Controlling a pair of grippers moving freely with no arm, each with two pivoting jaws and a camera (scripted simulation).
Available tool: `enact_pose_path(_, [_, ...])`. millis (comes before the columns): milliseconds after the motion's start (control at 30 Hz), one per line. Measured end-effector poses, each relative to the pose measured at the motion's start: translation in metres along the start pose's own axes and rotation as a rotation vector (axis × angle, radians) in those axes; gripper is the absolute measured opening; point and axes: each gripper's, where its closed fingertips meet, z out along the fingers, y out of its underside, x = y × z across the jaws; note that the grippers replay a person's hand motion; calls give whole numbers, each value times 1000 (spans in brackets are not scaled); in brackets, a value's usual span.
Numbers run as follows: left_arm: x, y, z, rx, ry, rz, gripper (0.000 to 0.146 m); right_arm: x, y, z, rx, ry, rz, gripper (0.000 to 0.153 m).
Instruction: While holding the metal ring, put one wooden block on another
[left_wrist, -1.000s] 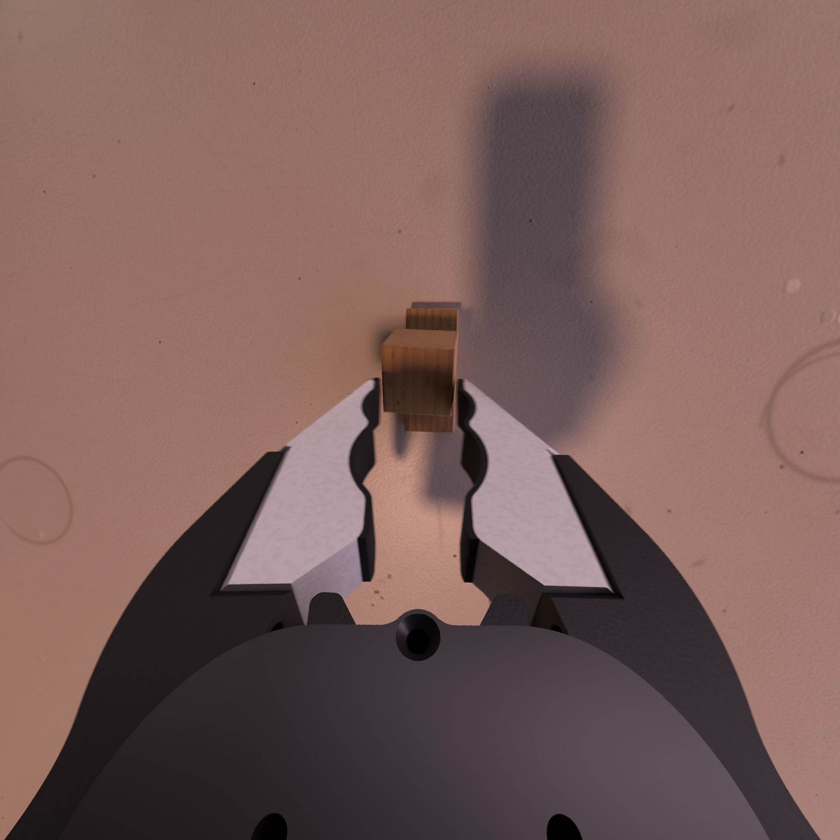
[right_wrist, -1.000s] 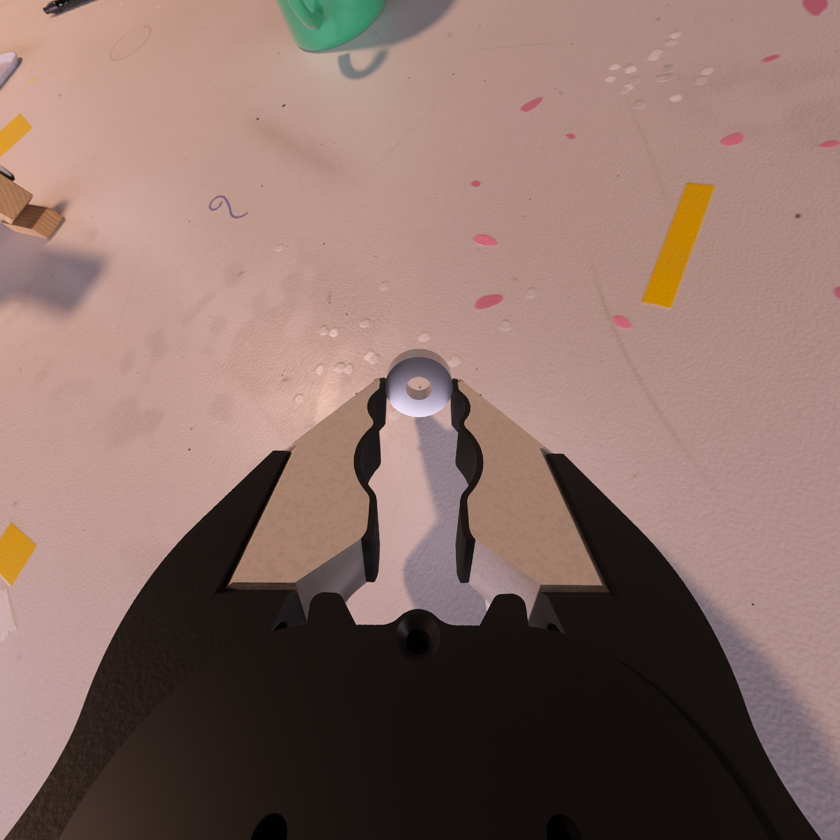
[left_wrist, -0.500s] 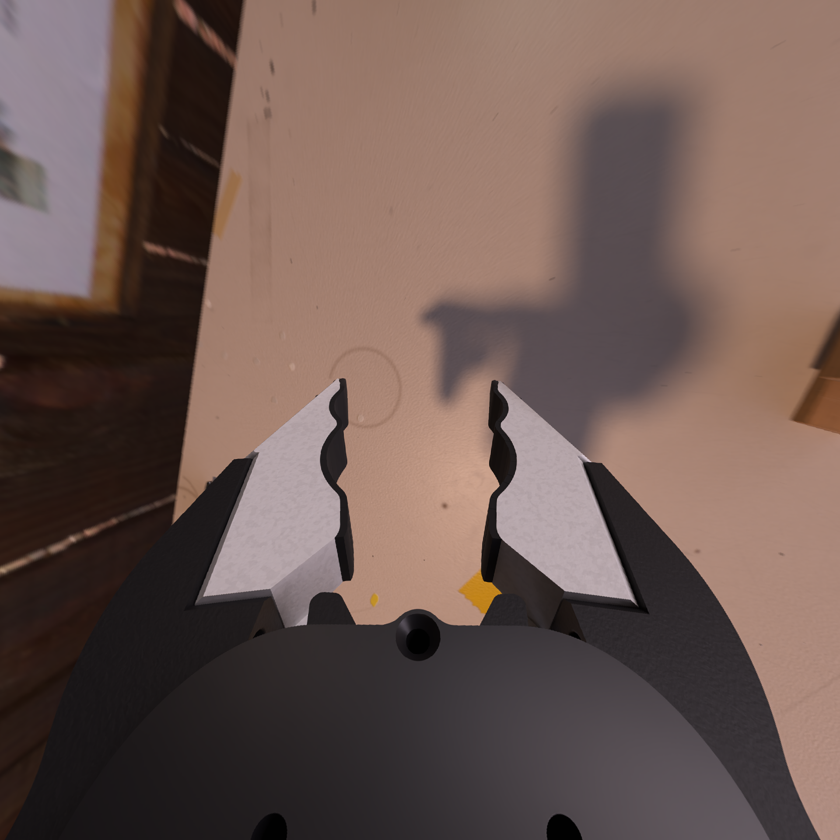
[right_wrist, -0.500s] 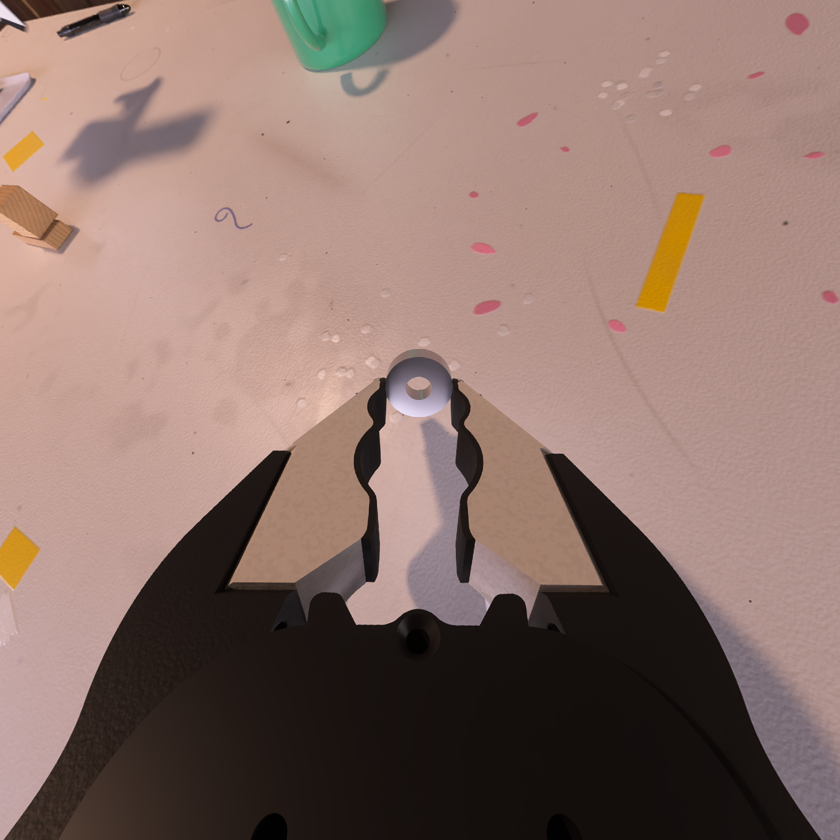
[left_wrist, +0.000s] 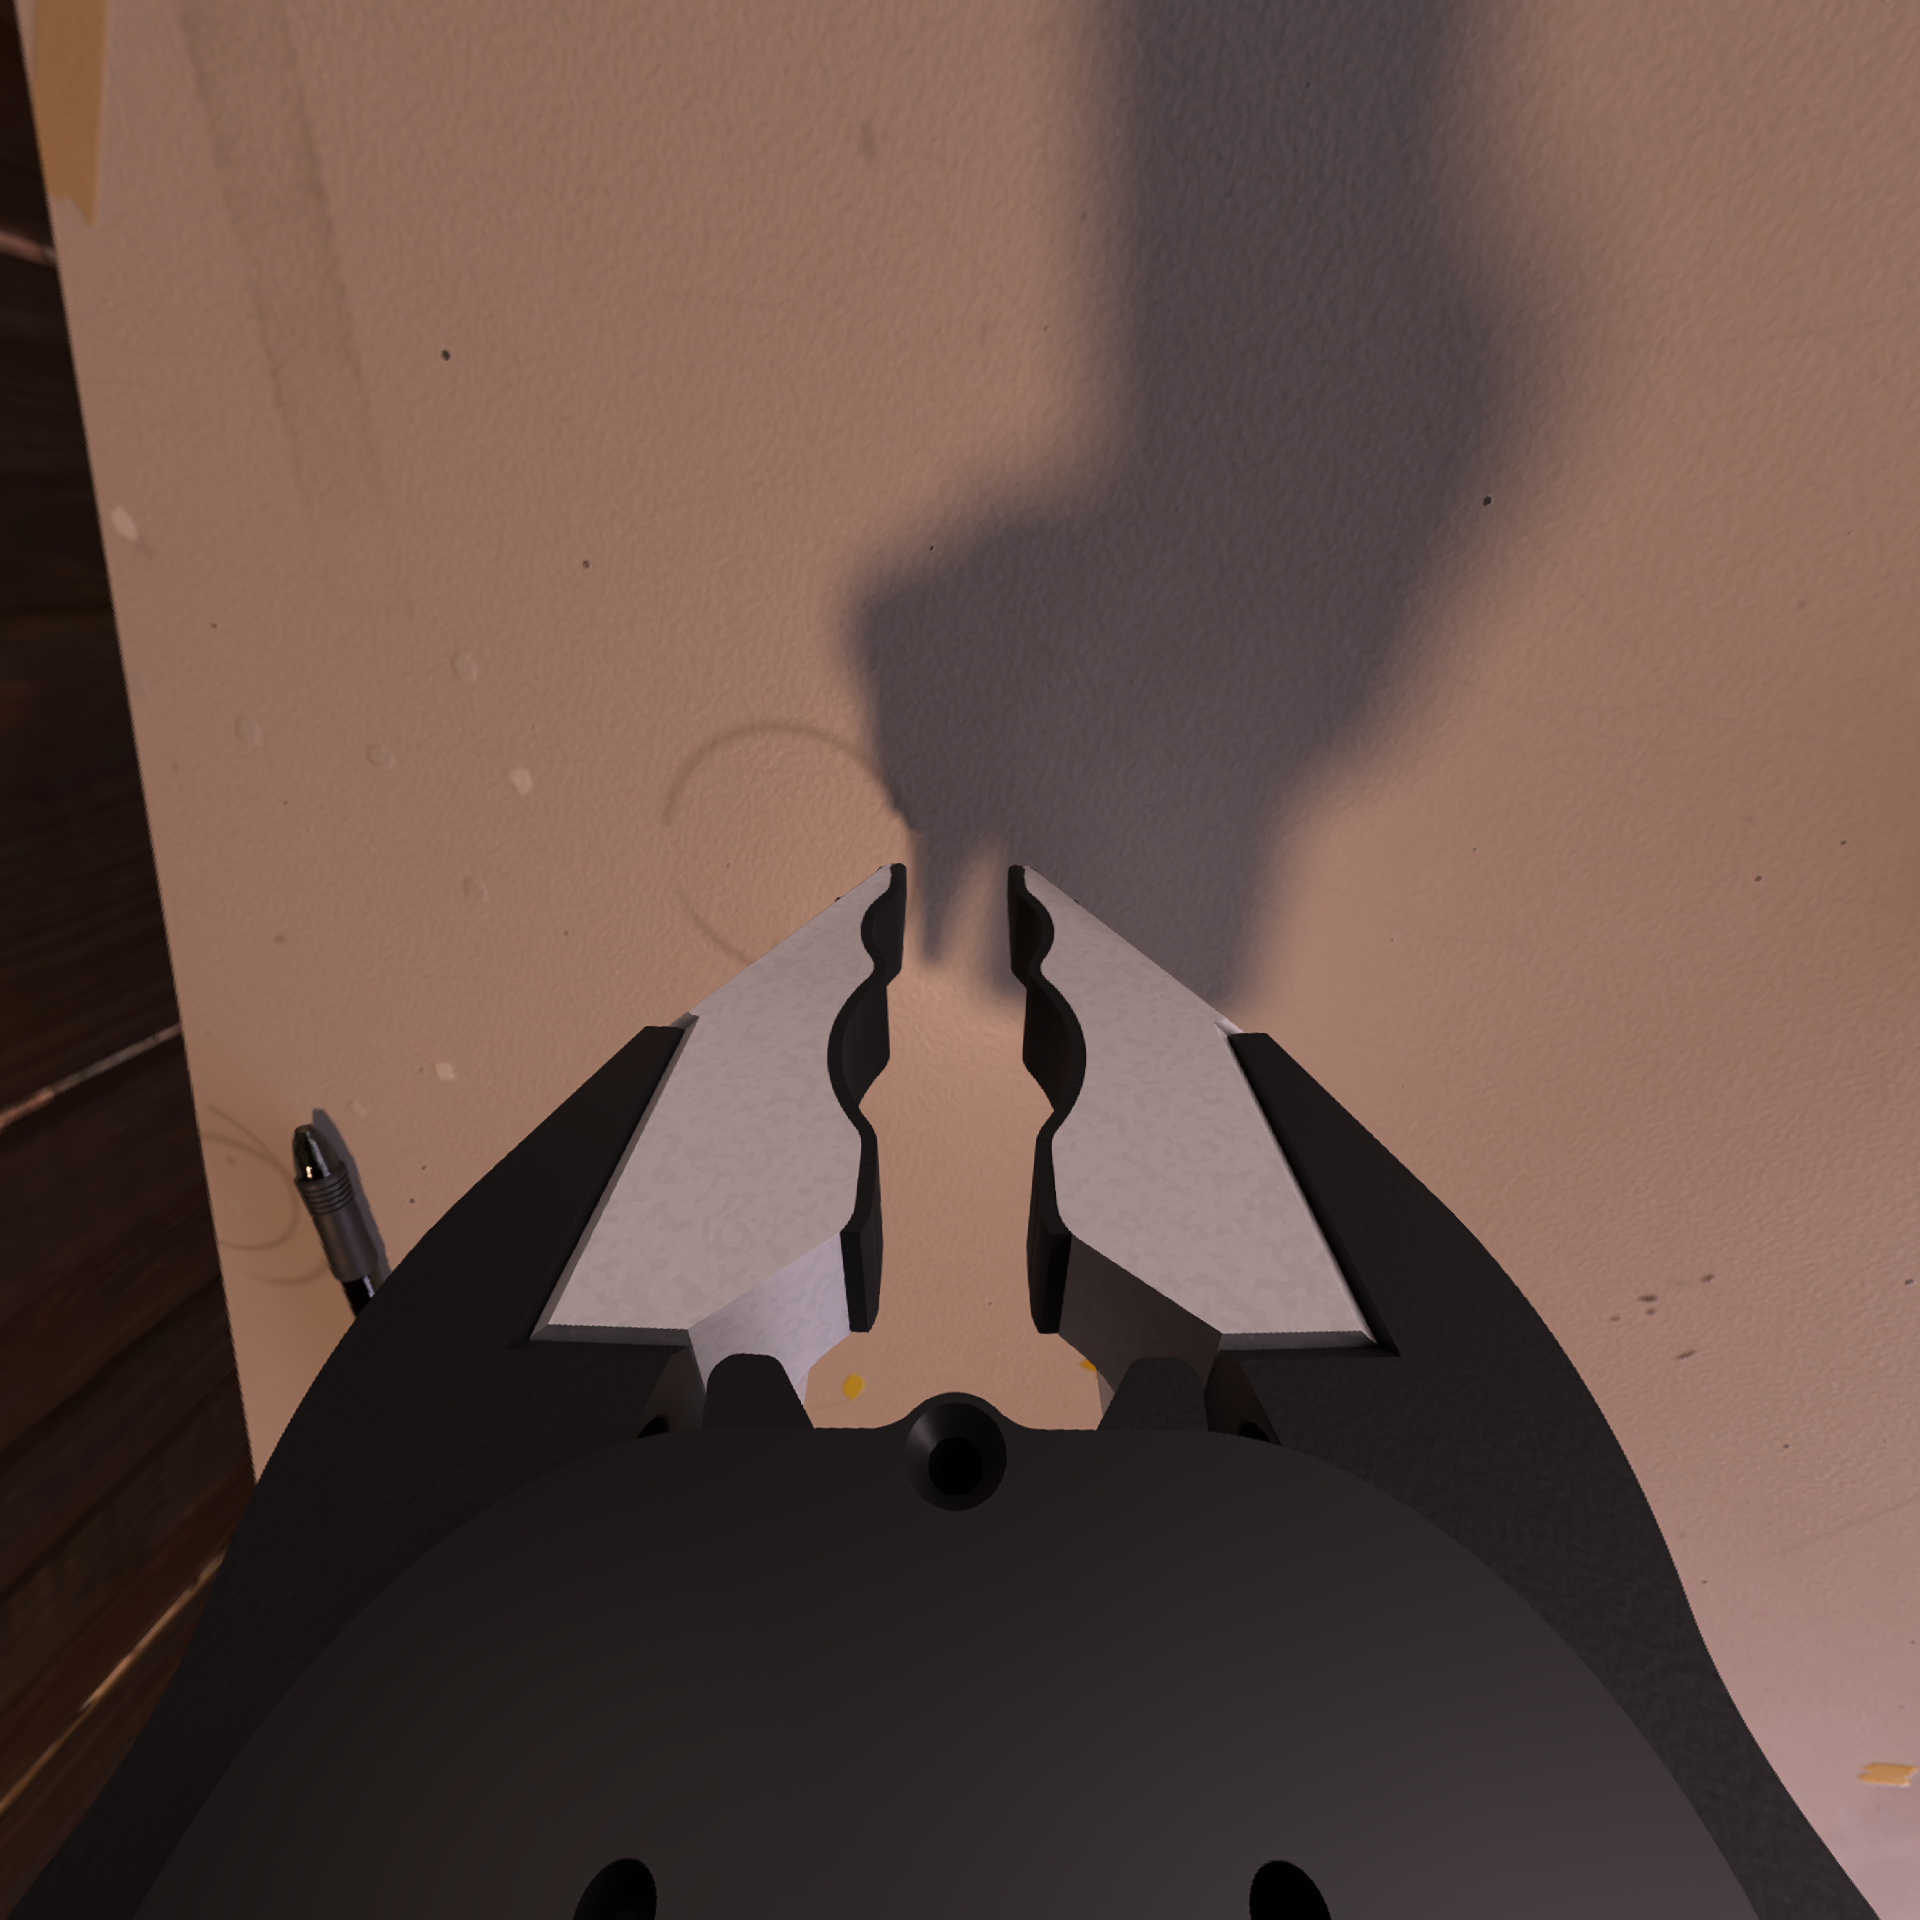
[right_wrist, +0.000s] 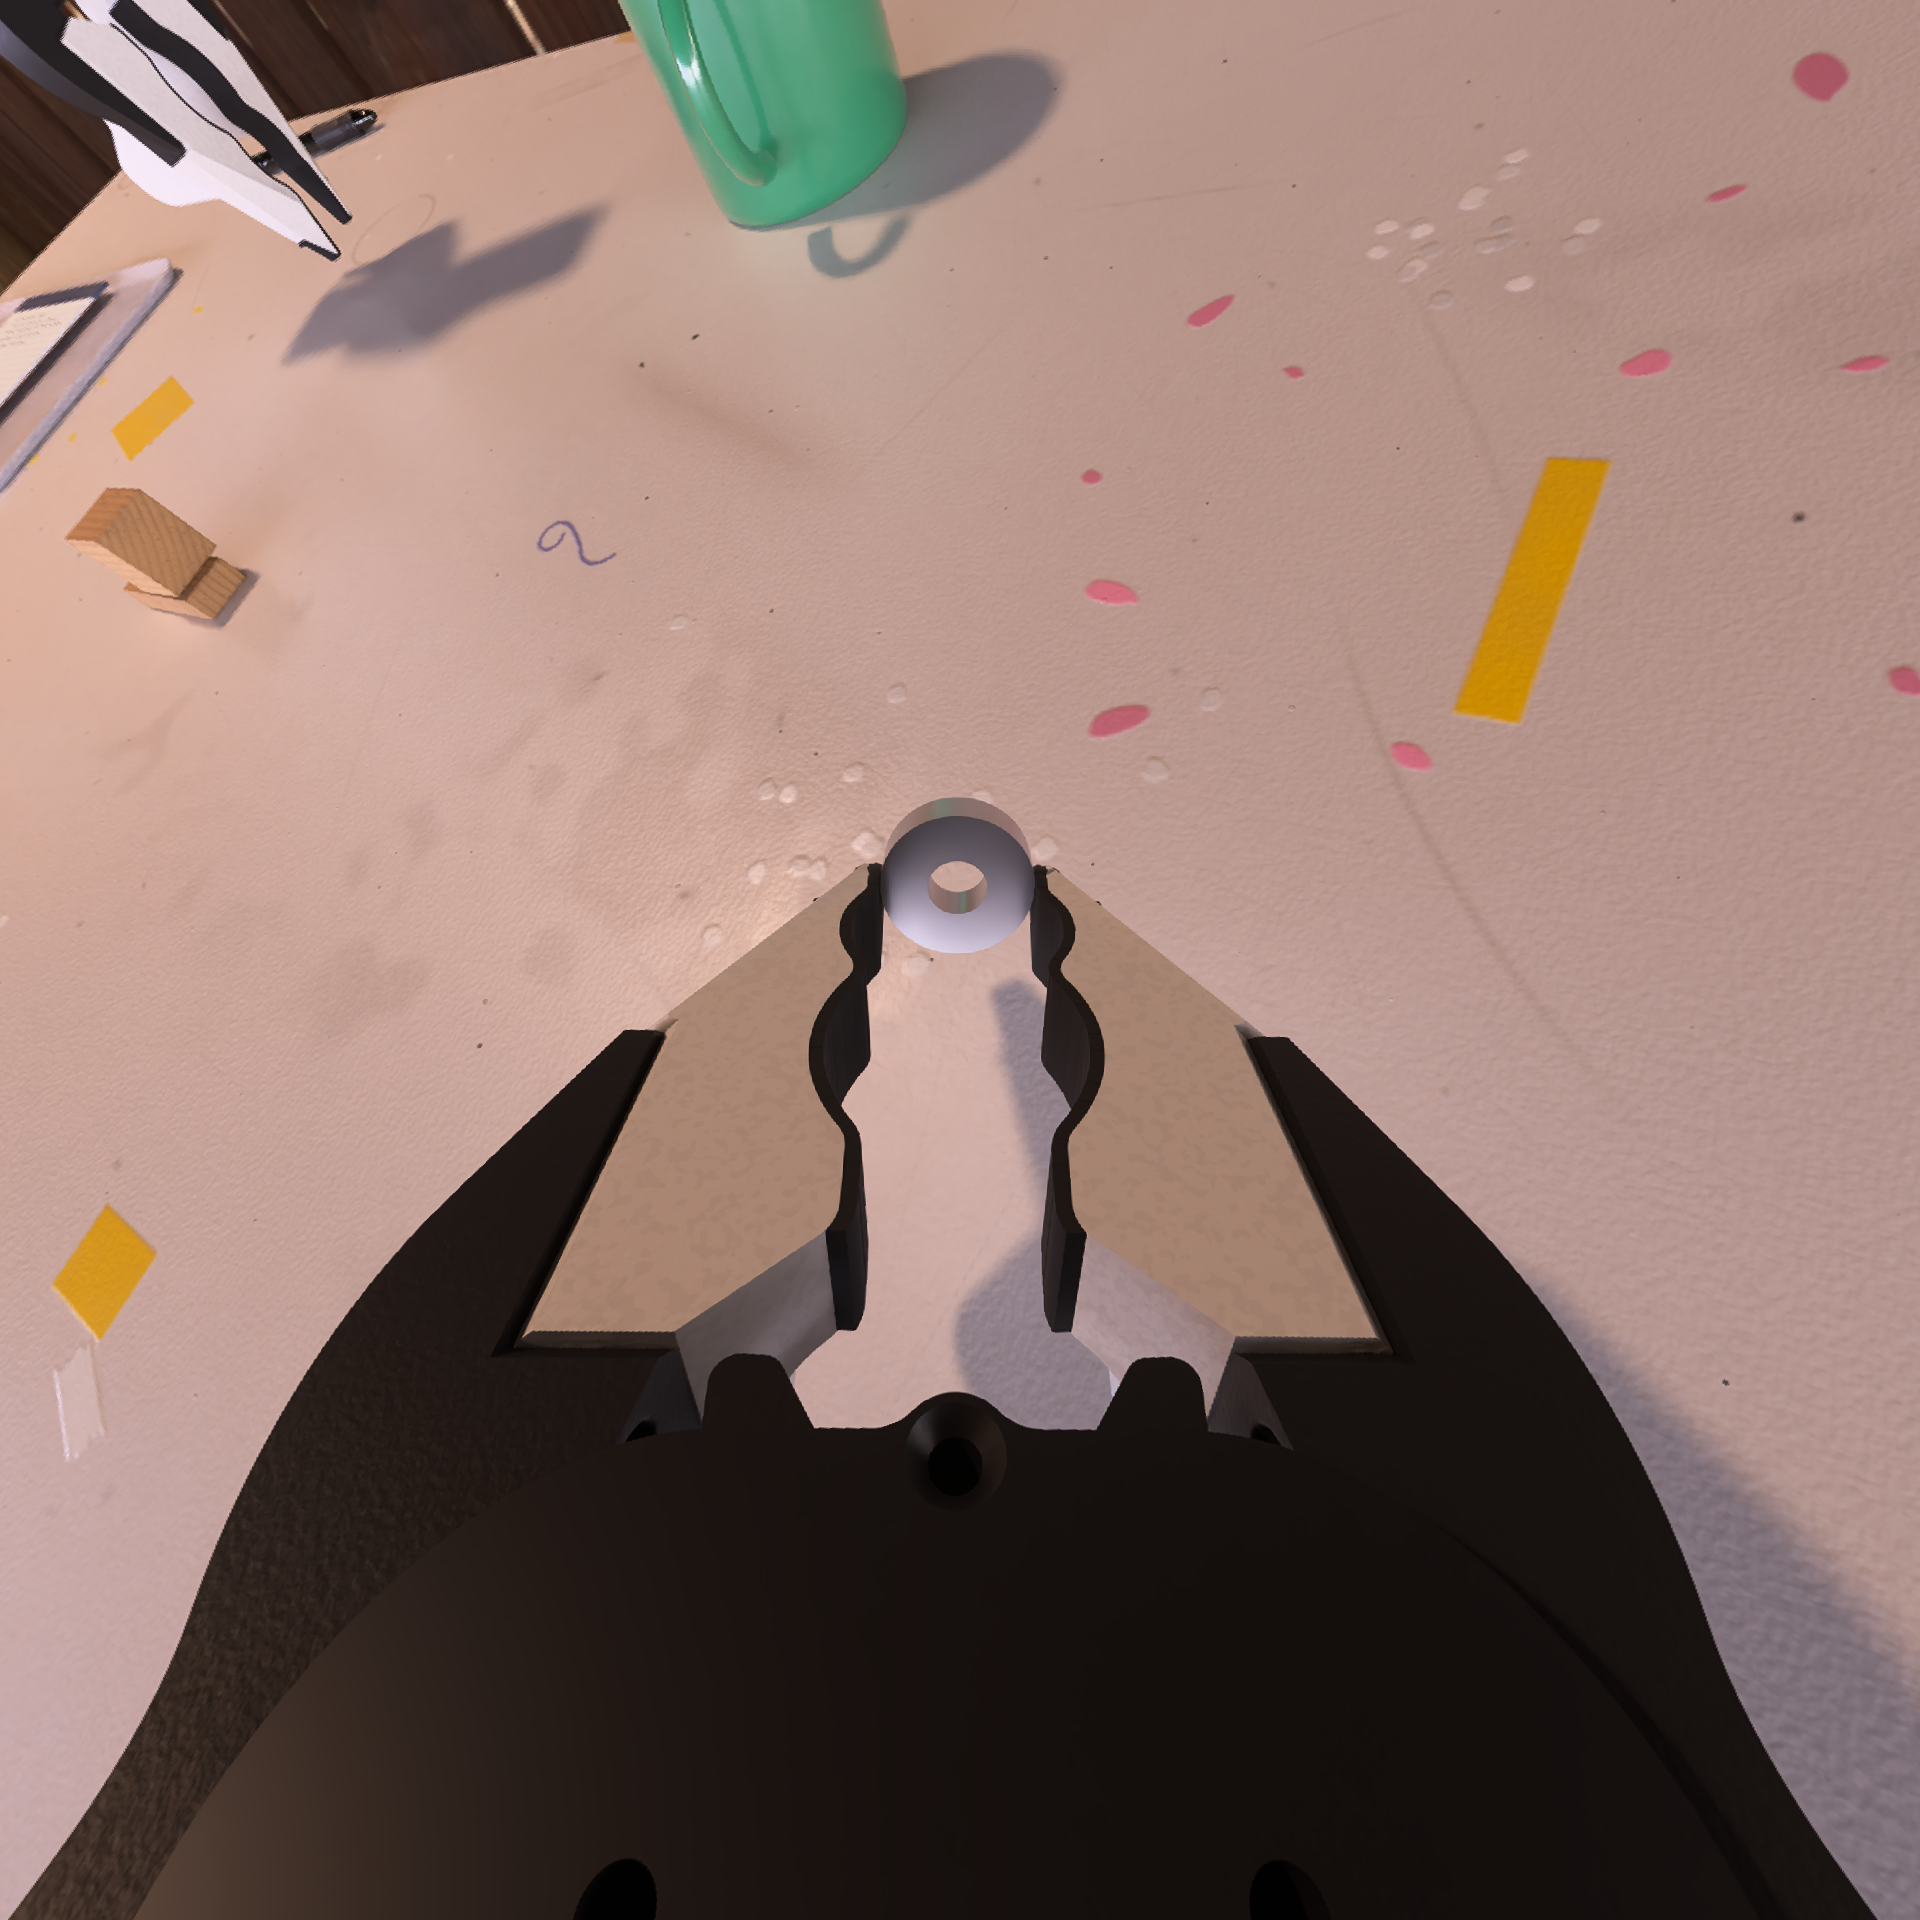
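Note:
My right gripper (right_wrist: 956, 875) is shut on the grey metal ring (right_wrist: 954, 940), held at the fingertips above the table, its hole facing the camera. Two wooden blocks sit far left in the right wrist view: the upper block (right_wrist: 140, 530) rests on the lower block (right_wrist: 203, 592), overhanging it to the left. My left gripper (left_wrist: 956, 883) is empty, its jaws a narrow gap apart over bare tabletop. It also shows in the right wrist view (right_wrist: 312, 223), raised beyond the blocks. The blocks are out of the left wrist view.
A green mug (right_wrist: 769, 104) stands at the back. A dark pen (left_wrist: 332, 1205) lies by the table's left edge (left_wrist: 156, 831), also visible in the right wrist view (right_wrist: 338, 130). A flat notepad (right_wrist: 62, 343) lies far left. Yellow tape strips (right_wrist: 1532, 587) and pink spots mark the table.
My left gripper let go of the wooden block on top of the other, drew away toward the table's edge, and its jaws have narrowed. My right gripper still holds the ring.

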Motion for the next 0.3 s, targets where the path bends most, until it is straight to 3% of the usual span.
enact_pose_path(300, [11, 18, -33, 13, -12, -6, 7, -1, -1, -1, 10, -14, 9, 28])
